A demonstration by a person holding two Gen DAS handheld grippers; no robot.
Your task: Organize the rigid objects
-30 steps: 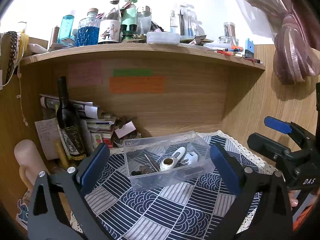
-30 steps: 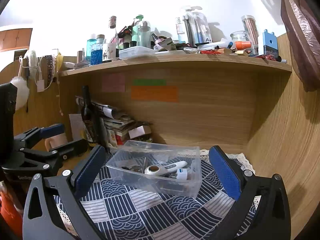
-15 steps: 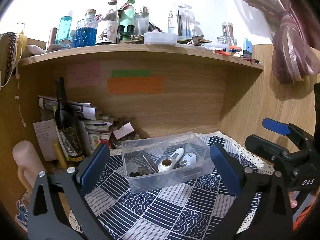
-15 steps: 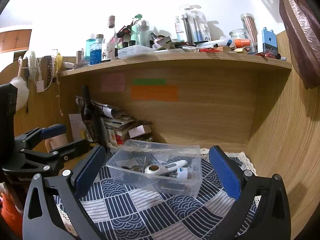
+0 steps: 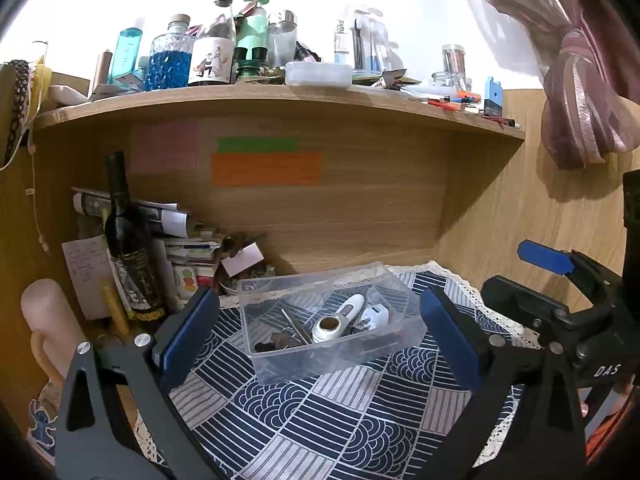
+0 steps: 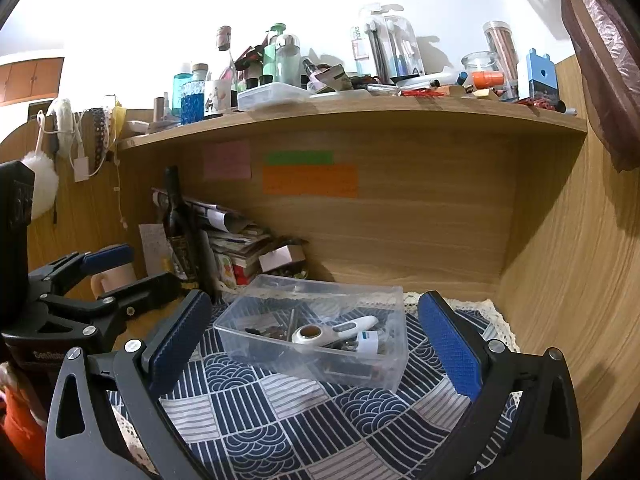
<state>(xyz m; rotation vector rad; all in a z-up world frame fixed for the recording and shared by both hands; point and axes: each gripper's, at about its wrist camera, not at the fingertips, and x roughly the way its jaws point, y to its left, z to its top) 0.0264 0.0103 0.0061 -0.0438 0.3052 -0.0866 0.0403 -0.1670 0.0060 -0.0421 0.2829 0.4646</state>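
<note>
Blue rubber pads sit on the black fingers of the left gripper, and its two fingers are spread wide apart with nothing between them. The right gripper looks the same, with blue pads, fingers wide apart, and nothing held. Both grippers hang above a blue and white patterned cloth with a lace edge that covers the desk. On the cloth, in front of both grippers, sits a clear plastic box with no lid. Neither gripper touches the box. Inside the box lies a white thermometer with a round brown tip, and just beside it is a small white plug. Some thin metal tools and dark keys lie in the box too, but they are too small to tell apart well. Behind the box, to the left, a tall dark glass wine bottle stands upright near a messy pile of papers and booklets. Pink, green and orange sticky notes are stuck on the wooden back wall. Above them a wooden shelf holds many bottles and jars. A pinkish curtain tied in a knot hangs at the right.
</note>
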